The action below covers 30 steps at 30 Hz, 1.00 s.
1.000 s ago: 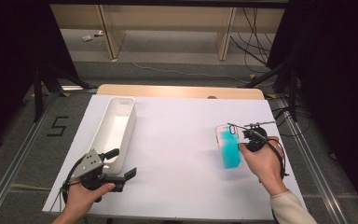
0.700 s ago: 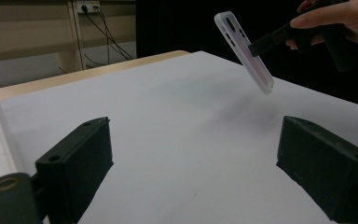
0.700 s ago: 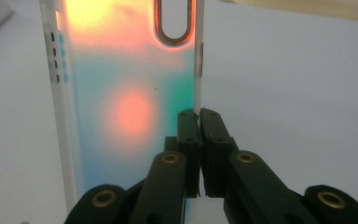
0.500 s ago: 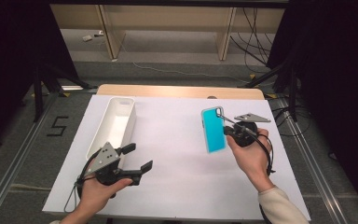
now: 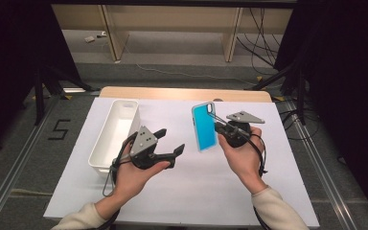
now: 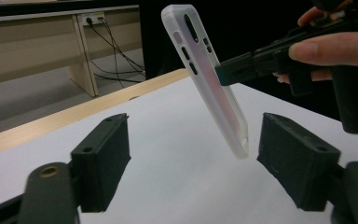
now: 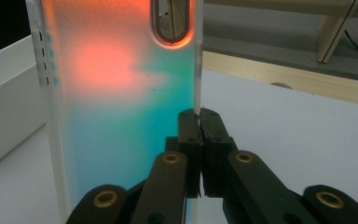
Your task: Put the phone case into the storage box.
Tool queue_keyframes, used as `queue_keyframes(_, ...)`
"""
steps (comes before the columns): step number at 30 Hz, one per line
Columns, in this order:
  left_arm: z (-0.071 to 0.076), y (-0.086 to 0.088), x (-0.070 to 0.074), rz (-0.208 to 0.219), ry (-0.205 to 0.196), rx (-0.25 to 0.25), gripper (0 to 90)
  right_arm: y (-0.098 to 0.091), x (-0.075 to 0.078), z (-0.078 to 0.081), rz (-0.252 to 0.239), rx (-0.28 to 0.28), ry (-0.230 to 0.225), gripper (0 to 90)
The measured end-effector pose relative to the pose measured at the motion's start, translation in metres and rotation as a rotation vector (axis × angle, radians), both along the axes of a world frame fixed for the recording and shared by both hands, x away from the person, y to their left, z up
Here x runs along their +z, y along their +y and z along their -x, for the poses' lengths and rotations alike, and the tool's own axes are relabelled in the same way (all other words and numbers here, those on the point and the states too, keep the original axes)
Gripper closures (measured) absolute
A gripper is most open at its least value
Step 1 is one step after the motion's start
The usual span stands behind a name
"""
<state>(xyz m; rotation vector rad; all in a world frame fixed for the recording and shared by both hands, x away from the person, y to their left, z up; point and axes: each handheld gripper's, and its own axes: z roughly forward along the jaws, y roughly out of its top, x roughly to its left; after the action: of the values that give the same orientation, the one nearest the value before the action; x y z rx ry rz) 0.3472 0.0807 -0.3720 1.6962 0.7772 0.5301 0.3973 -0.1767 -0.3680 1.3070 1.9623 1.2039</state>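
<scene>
Your right gripper (image 5: 219, 126) is clamped on one long edge of the phone case (image 5: 204, 126) and holds it upright in the air, above the table (image 5: 249, 191) towards its far right corner. That is a thin pinch: in the right gripper view the pads (image 7: 199, 122) meet on the rim of the case alone, so any knock could swing the case in the grip or pull it free.

Your left gripper (image 5: 171, 142) is not holding anything; its jaws have just been closing, and the case hangs ahead of them with its lower end (image 6: 240, 148) near the right-hand jaw. From that view I can't be sure how far the case stands beyond the jaw tips. If they shut before the case sits squarely between them, one jaw may push it sideways. If it falls, it could miss the white bin (image 5: 116, 132) by the table's left edge.
</scene>
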Motion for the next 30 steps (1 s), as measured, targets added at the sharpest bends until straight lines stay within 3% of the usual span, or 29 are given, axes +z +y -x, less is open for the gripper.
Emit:
queue_keyframes(1,-0.001,-0.002,0.001,-0.009,-0.009,0.006,28.6,0.002,0.000,-0.001,0.009,-0.001,-0.018,88.9)
queue_keyframes(2,-0.002,-0.004,0.002,-0.016,-0.015,0.015,29.9,0.005,0.002,0.001,0.003,-0.004,-0.003,89.0)
queue_keyframes(3,-0.003,-0.006,0.003,-0.015,-0.020,0.019,30.9,0.007,0.002,0.000,-0.001,0.001,-0.024,89.0)
queue_keyframes(12,-0.010,-0.019,0.002,-0.030,-0.032,0.060,42.8,0.021,0.006,0.003,-0.008,0.019,-0.041,89.0)
queue_keyframes(19,-0.016,-0.022,0.001,-0.037,-0.019,0.104,48.4,0.026,0.007,0.005,-0.002,0.017,-0.047,89.0)
queue_keyframes(22,-0.018,-0.023,-0.001,-0.040,-0.006,0.109,50.2,0.028,0.006,0.005,0.004,0.016,-0.062,89.0)
queue_keyframes(23,-0.019,-0.024,-0.002,-0.039,-0.006,0.105,51.4,0.029,0.007,0.006,0.002,0.019,-0.046,89.0)
queue_keyframes(30,-0.019,-0.026,-0.002,-0.041,-0.013,0.100,65.2,0.031,0.005,0.007,0.015,0.011,-0.073,88.9)
